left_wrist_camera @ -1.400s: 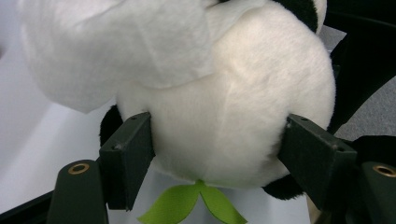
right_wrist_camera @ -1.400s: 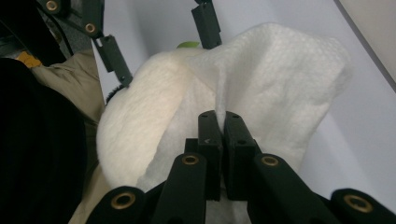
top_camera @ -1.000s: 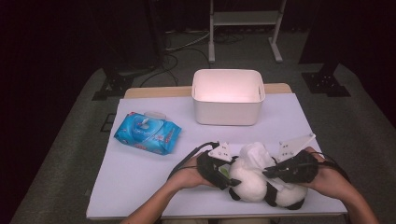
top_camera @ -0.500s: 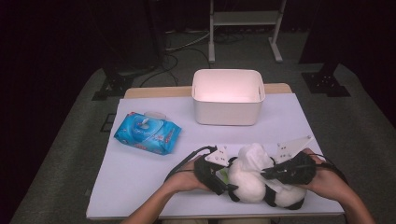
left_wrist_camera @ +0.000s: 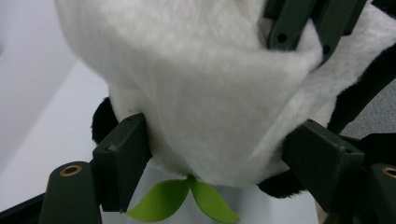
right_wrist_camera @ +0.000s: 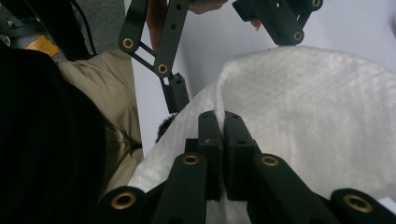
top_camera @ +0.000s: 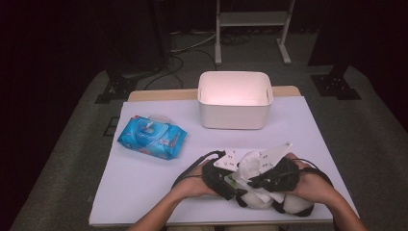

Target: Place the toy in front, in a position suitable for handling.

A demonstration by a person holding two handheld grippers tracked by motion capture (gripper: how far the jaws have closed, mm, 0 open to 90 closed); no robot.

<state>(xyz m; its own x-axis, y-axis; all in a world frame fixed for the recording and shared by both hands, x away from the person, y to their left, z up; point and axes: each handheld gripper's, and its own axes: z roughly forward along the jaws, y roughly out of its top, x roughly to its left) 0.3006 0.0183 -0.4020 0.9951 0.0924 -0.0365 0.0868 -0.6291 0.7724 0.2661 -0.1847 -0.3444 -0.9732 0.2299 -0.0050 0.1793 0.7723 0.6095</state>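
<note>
High view: both grippers are bunched at the bottom right of the frame over a plush panda (top_camera: 269, 202), with a white wipe (top_camera: 250, 166) draped on it.

Left gripper view: the left gripper (left_wrist_camera: 219, 154) is clamped around the wipe-covered panda, mid-frame.

Right gripper view: the right gripper (right_wrist_camera: 223, 122) pinches a fold of the wipe at bottom centre.

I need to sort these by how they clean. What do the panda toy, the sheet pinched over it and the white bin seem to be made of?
Panda toy: plush fabric, black and white pile, fuzzy at the edges, with a smooth green felt-like leaf.
White sheet: a soft, matte nonwoven wipe or cloth by its dimpled texture; it folds where the right gripper pinches it.
White bin: probably hard plastic, smooth, with rounded corners.
</note>
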